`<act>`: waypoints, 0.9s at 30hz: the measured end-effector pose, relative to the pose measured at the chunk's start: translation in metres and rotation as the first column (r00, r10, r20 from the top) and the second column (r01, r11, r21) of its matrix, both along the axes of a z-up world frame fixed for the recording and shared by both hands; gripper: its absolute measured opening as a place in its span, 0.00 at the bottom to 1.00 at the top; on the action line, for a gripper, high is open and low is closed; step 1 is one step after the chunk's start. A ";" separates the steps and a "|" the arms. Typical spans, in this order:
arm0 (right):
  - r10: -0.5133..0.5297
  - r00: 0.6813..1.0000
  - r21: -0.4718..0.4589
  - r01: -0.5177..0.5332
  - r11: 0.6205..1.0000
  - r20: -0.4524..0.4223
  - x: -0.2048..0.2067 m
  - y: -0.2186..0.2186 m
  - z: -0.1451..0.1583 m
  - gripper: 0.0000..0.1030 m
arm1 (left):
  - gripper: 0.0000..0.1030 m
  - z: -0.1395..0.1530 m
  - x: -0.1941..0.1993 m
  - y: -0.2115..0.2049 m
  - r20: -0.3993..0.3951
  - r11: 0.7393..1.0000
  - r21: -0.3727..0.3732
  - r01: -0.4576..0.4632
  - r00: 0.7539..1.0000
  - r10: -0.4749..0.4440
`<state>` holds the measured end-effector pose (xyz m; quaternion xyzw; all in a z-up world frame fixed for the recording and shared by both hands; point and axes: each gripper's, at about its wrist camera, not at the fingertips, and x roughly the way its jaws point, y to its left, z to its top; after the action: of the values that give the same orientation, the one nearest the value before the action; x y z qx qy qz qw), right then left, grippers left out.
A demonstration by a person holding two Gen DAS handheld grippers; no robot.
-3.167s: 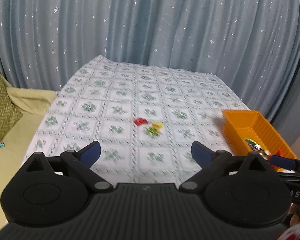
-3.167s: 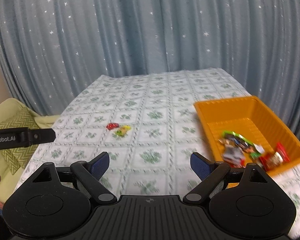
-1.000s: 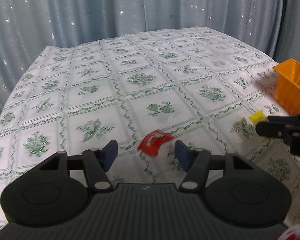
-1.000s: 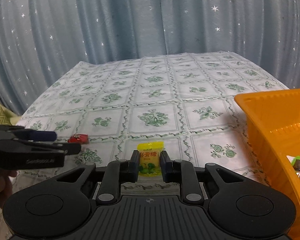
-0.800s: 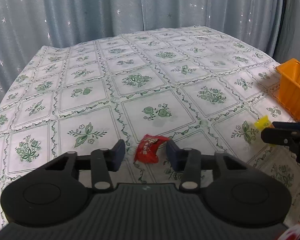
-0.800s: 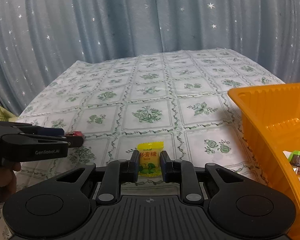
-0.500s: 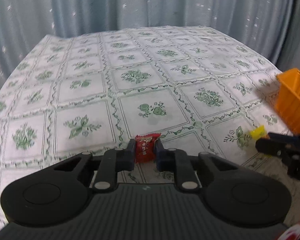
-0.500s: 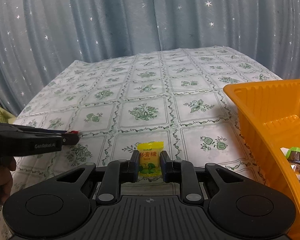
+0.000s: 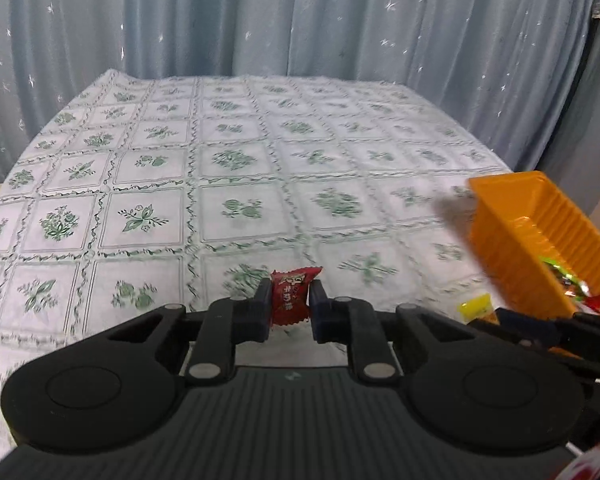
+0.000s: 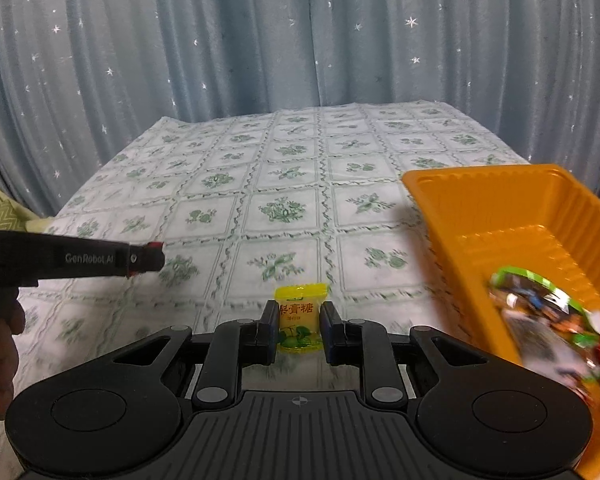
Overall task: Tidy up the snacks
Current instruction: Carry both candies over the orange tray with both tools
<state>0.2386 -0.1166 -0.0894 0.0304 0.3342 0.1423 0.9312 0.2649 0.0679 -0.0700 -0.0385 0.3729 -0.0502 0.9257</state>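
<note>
Left wrist: left gripper (image 9: 288, 304) jaws clamped on red candy (image 9: 291, 295), held upright just above the floral tablecloth (image 9: 236, 168). Orange tray (image 9: 540, 240) at 3 o'clock, wrapped snacks (image 9: 568, 280) in its near end. Right gripper's tip with yellow candy (image 9: 476, 309) at 4 o'clock, just beside the tray's near wall.

Right wrist: right gripper (image 10: 299, 326) jaws clamped on the yellow candy, label facing camera. Tray at 3 o'clock, snacks blurred inside. Left gripper enters from 9 o'clock, red wrapper edge at its tip; starred curtain (image 10: 300, 40) at 12.
</note>
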 end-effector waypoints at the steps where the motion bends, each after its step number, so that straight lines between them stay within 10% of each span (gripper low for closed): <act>1: 0.001 1.000 -0.003 -0.001 1.000 0.000 -0.008 -0.003 0.004 0.21 | 0.16 0.004 -0.008 -0.004 0.001 1.000 -0.001 -0.001 1.000 0.001; 27: -0.121 0.992 -0.008 0.121 0.993 0.029 -0.140 -0.097 0.076 0.21 | 0.16 0.097 -0.135 -0.094 0.070 0.997 -0.067 0.038 0.997 -0.034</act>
<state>0.0989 -0.2140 -0.0135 0.0443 0.3193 0.0845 0.9428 0.1297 -0.0263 0.0272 -0.0617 0.3395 -0.0809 0.9351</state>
